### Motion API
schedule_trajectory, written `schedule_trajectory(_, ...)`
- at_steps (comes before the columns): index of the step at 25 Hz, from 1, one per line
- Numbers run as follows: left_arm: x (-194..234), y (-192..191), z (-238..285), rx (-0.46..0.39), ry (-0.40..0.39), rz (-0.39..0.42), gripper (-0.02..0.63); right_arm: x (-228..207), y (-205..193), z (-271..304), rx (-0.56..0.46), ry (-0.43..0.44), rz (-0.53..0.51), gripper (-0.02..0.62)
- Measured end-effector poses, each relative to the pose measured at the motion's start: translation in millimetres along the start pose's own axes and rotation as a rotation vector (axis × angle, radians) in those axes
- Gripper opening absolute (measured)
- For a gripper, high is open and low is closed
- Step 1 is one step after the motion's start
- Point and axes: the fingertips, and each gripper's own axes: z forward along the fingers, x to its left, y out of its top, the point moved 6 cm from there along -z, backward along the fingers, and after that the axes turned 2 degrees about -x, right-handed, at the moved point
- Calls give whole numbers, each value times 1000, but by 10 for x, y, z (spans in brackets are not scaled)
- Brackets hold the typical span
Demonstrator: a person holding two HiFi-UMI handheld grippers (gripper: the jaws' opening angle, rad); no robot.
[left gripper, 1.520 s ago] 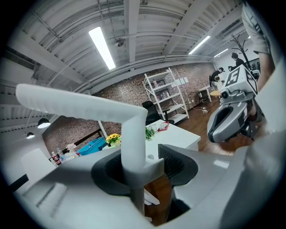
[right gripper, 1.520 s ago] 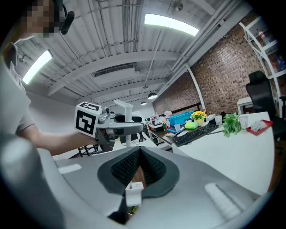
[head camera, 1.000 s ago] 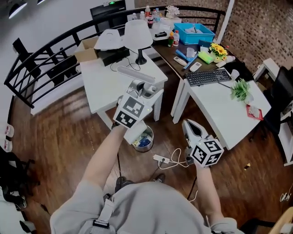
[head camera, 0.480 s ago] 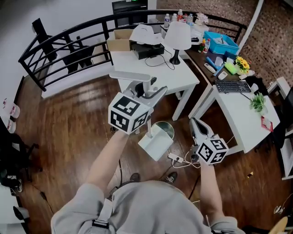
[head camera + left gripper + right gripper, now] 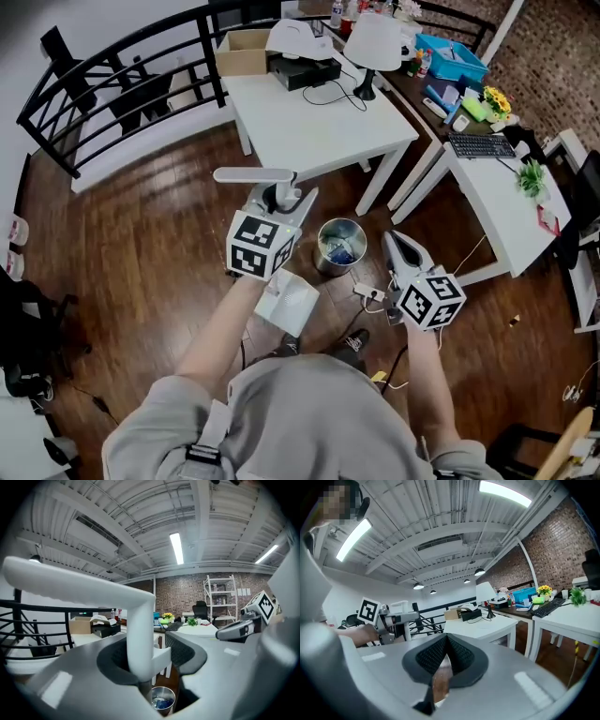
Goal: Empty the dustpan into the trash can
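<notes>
**Clearances.** The trash can [image 5: 339, 246] stands upright on the wooden floor [image 5: 141, 272], just near of the white tabletop's [image 5: 319, 127] near right corner and close to its leg. In the head view it lies between the two grippers. A power strip with its cable [image 5: 371, 292] lies on the floor just near and right of the can. A second tabletop [image 5: 497, 211] bounds the right side. To the left, the floor is open as far as the black railing [image 5: 122, 89].

**Grippers.** The left hand-held gripper [image 5: 283, 199] is clamped on the upright stem of the dustpan [image 5: 287, 302]. The handle bar [image 5: 251, 174] projects left above the jaws, and the pan hangs below the wrist, left and near of the can and clear of its rim. The right hand-held gripper [image 5: 401, 251] has its jaws together with nothing between them. It is right of the can.

**Change from the earlier frames.** One second ago the pan overlapped the can's mouth. Half a second ago it hung tilted beside the can's near rim. It is now drawn back toward the person, and the whole can opening is exposed, with blue refuse inside. The grip on the stem is unchanged, and the right jaws remain together.
</notes>
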Motion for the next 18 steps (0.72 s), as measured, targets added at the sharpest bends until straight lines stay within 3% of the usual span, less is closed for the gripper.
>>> schedule_trajectory(5,382,-790,-196,44,108,-51,179,95,-112,209,28,5,7,0)
schedule_trajectory(11,616,-1640,-37,141,119,-123,175,163,-308,322,101,-11,10,0)
schedule_trajectory(18,742,-2053,284,164,115,-92,170,24,-360,127,134,-82,-2,0)
